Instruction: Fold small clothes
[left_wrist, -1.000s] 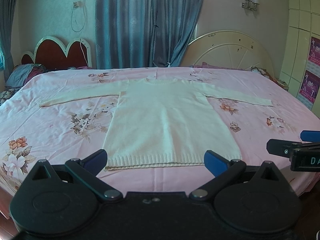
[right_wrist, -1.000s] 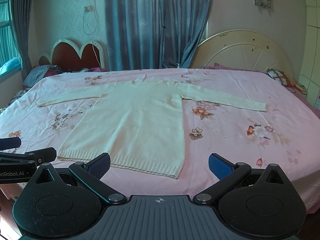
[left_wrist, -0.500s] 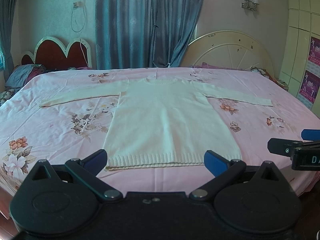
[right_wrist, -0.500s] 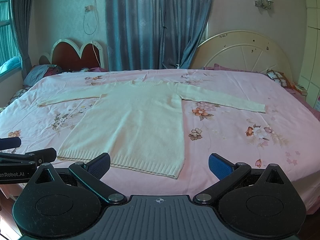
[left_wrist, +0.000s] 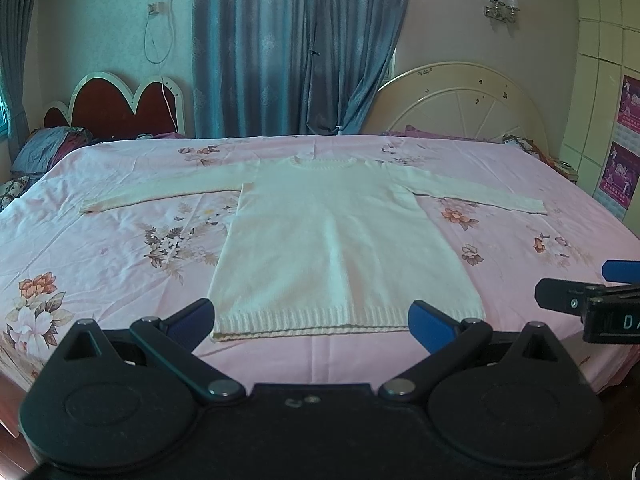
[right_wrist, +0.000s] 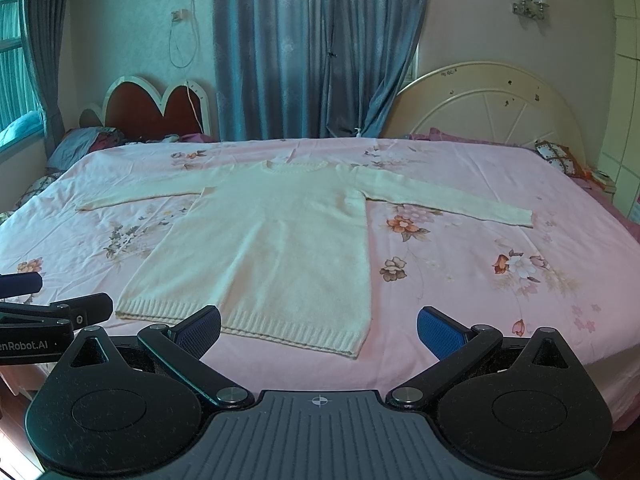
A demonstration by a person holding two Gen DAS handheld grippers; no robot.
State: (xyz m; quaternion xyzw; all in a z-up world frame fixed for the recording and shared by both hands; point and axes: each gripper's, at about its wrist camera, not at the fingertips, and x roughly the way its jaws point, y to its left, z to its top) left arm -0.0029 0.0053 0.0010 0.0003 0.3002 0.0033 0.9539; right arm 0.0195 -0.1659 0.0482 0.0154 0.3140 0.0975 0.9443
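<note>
A cream knitted sweater (left_wrist: 336, 240) lies flat on the pink floral bed sheet (left_wrist: 120, 248), collar toward the far side, both sleeves spread out sideways, ribbed hem nearest me. It also shows in the right wrist view (right_wrist: 276, 240). My left gripper (left_wrist: 312, 324) is open and empty, held just short of the hem at the bed's near edge. My right gripper (right_wrist: 320, 330) is open and empty, in front of the hem's right corner. Each gripper shows at the edge of the other's view: the right one (left_wrist: 592, 300), the left one (right_wrist: 44, 304).
Pillows (left_wrist: 44, 152) lie at the far left by a red heart-shaped headboard (left_wrist: 120, 108). A cream round headboard (left_wrist: 460, 108) stands at the far right. Blue curtains (left_wrist: 296, 48) hang behind. A cushion (right_wrist: 560, 156) sits on the bed's right edge.
</note>
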